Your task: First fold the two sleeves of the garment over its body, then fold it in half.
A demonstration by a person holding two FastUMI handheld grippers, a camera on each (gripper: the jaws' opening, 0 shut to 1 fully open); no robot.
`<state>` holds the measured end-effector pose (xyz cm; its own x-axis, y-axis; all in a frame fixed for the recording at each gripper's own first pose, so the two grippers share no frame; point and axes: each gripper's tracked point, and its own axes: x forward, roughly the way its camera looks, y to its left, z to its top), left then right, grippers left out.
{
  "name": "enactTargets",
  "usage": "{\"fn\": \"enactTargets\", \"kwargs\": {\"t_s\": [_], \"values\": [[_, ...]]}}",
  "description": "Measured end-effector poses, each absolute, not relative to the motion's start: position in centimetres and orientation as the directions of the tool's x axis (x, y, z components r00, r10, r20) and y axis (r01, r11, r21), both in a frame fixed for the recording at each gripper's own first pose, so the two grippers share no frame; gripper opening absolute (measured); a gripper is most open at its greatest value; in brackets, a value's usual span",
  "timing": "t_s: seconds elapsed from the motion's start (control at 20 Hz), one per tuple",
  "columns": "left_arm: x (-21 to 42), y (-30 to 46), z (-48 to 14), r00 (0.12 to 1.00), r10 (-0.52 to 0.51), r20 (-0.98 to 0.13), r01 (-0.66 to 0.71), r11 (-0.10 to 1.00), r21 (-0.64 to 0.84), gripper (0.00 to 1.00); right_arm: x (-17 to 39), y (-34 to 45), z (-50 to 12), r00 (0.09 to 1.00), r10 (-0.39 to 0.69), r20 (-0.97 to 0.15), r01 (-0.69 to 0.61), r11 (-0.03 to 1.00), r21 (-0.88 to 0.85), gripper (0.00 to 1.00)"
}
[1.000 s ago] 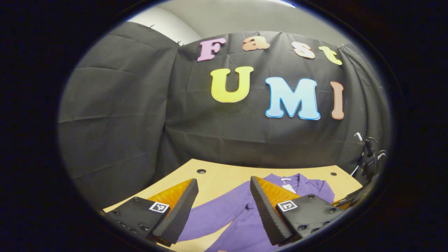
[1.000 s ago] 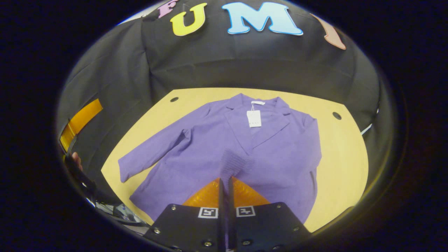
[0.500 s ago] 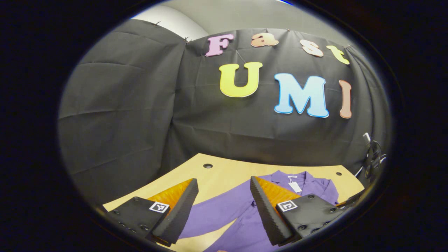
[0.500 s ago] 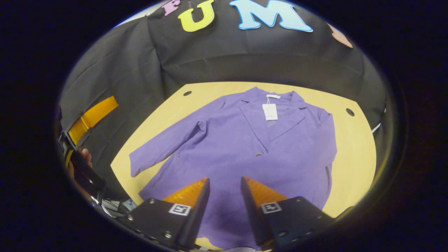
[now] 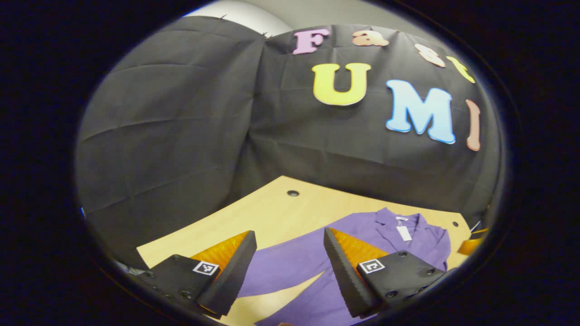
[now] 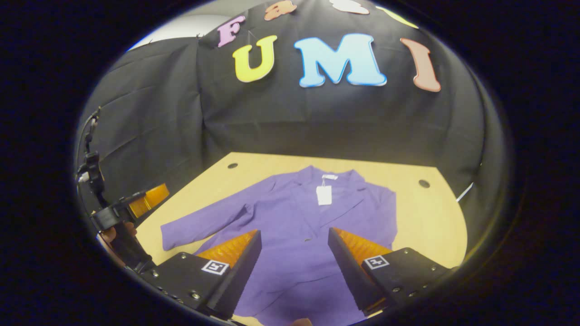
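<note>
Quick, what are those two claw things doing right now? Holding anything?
Left gripper: open, holding nothing, above the purple jacket's sleeve.
Right gripper: open, holding nothing, above the jacket's body.

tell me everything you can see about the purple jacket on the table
The purple jacket lies flat, front up, on the wooden table, collar toward the booth wall. It looks like soft knit or felted cloth, with notched lapels and a white tag hanging at the neck. One sleeve stretches out sideways onto bare table; the other seems already folded over the body, though its outline is hard to trace. Neither open gripper touches it.
</note>
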<state>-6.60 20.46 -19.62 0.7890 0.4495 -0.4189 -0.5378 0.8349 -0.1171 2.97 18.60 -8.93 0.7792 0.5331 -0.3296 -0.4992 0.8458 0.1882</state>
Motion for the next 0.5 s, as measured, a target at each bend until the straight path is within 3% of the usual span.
{"fn": "enactTargets", "kwargs": {"t_s": [0.2, 0.3, 0.5], "values": [[-8.6, 24.4, -24.1, 0.680, 0.508, -0.528, -0.647, 0.755, -0.106, 0.94, 3.4, 16.8, -5.1, 0.849, 0.488, -0.203, -0.465, 0.872, 0.152, 0.93], [-9.8, 26.3, -26.1, 0.617, 0.532, -0.580, -0.696, 0.712, -0.088, 0.99, 3.5, 16.3, -4.7, 0.856, 0.478, -0.197, -0.455, 0.877, 0.153, 0.92], [-12.1, 29.5, -29.9, 0.479, 0.555, -0.680, -0.786, 0.616, -0.050, 0.97, 3.6, 16.1, -5.2, 0.852, 0.473, -0.222, -0.448, 0.880, 0.154, 0.92]]}}
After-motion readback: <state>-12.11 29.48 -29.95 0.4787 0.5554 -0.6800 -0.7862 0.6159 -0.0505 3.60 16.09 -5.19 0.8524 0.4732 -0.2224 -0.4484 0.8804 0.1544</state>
